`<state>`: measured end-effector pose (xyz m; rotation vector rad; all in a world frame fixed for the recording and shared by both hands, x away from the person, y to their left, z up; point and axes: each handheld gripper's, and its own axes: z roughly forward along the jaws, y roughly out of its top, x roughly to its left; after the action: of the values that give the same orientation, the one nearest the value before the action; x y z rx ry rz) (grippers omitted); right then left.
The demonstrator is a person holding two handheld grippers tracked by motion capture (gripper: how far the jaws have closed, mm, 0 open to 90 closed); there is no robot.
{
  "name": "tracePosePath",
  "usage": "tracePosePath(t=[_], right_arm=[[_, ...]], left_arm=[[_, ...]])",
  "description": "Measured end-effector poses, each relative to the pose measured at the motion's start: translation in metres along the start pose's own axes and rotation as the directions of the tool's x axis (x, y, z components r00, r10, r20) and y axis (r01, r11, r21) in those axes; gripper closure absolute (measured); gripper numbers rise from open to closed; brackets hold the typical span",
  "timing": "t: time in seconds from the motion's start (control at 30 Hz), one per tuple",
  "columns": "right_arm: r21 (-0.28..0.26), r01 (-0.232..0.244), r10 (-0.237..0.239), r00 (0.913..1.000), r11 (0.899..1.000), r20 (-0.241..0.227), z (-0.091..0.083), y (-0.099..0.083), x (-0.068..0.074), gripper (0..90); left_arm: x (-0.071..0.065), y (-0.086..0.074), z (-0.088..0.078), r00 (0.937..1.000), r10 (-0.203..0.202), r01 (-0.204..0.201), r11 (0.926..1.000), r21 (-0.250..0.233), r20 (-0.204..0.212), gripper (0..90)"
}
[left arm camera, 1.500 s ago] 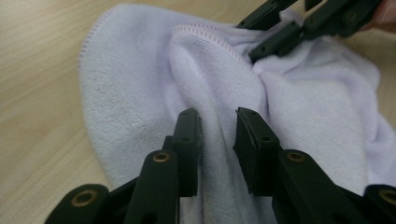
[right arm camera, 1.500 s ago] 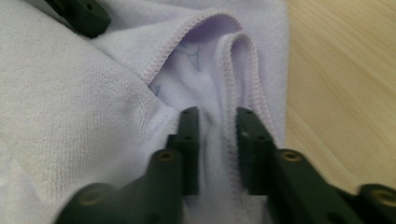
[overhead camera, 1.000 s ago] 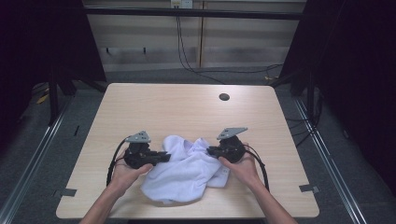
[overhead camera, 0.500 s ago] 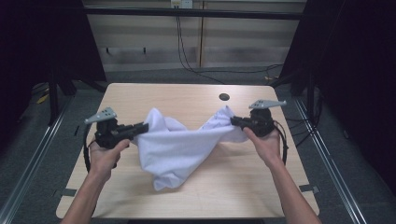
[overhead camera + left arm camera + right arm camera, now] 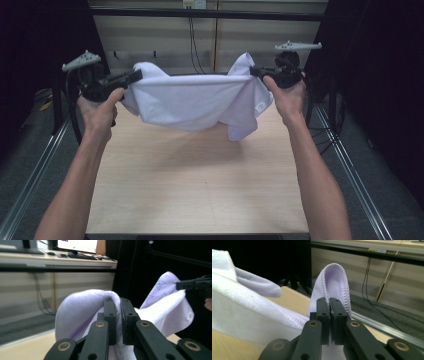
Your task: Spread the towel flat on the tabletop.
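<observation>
A white towel (image 5: 195,100) hangs stretched in the air above the wooden table (image 5: 200,185), held by two corners. My left gripper (image 5: 136,76) is shut on its left corner, and my right gripper (image 5: 254,71) is shut on its right corner. In the left gripper view the jaws pinch a fold of the towel (image 5: 82,307), and the right gripper (image 5: 193,285) shows farther off at the right. The right gripper view shows the jaws clamped on the hemmed edge of the towel (image 5: 335,280), with the cloth running off to the left. The towel's lower edge sags in the middle and hangs clear of the table.
Metal rails (image 5: 350,175) run along both sides of the table. Behind it are a low wall with cables (image 5: 192,30) and dark curtains. A desk with a monitor (image 5: 77,245) stands beyond in the left gripper view.
Both hands have risen and moved apart, lifting the towel off the table from a crumpled heap into a spread sheet held up in the air.
</observation>
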<state>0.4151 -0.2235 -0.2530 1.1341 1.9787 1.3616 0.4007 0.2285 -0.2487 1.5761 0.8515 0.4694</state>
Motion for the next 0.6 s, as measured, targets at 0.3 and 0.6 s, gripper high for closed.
tracePosePath(t=[0.3,0.6], right_arm=[[-0.167,0.044,-0.045,0.999,0.985,-0.004,-0.016,0.051,-0.011,86.7],[0.045,0.032,-0.025,0.9875,0.998,-0.156,-0.007,-0.09,0.013,86.4]], left_arm=[[-0.012,0.033,-0.006,0.9943,0.101,-0.104,0.9898,-0.097,-0.036,85.3],[-0.017,-0.115,-0.018,0.9979,0.046,-0.05,0.9926,0.111,0.045,85.1]])
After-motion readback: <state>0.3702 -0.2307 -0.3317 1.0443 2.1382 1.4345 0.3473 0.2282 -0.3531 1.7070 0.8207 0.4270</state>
